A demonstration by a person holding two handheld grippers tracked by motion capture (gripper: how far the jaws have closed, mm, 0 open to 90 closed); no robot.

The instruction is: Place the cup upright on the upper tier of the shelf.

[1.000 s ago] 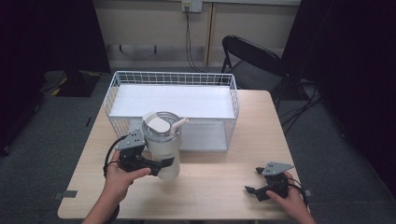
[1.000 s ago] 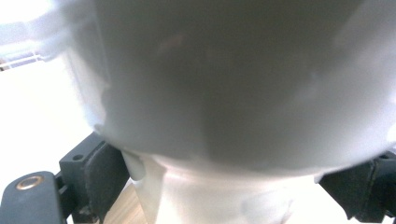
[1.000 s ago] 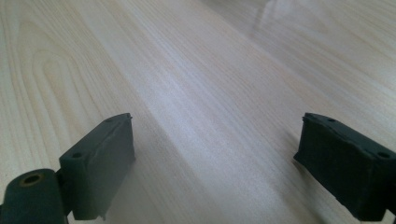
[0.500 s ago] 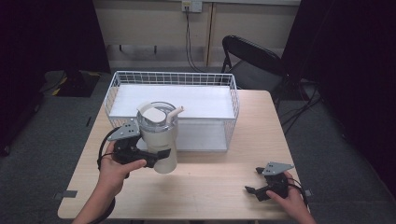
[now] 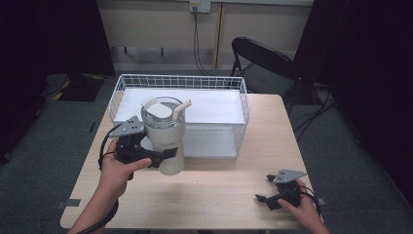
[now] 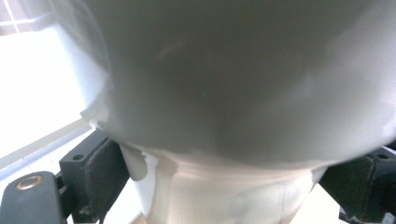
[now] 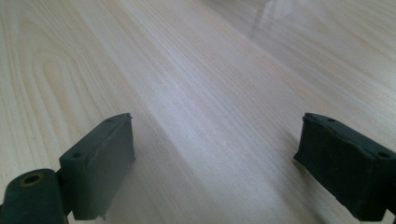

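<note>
1. Between the jaws of the left gripper (image 5: 163,155), a cream tumbler (image 5: 164,139) with a clear lid and a bent straw (image 5: 181,107) is held by its lower body, clear of the counter (image 5: 219,190) and just in front of the wire basket (image 5: 181,83).
2. Seen along that gripper, the pads (image 6: 105,175) are pressed against the narrow base of the tumbler (image 6: 224,116) on both sides; the jaws are closed partway, stopped by the cup itself.
3. Beyond the gripper lies the basket's white floor; its near rim stands at about the height of the cup's middle, so a lift is judged to be needed before the tumbler can be passed over it.
4. Off to the far side, the right gripper (image 5: 273,194) is rested on the counter with its jaws spread wide and nothing between them, as its own view of bare wood (image 7: 196,93) confirms.
5. Risk is judged to lie in the low grasp: with the wide, heavy top well above the pads, the tumbler could tip or slip if swung quickly.
6. A catch of the base on the basket rim could knock it loose, and any liquid inside could be spilled through the straw opening.
</note>
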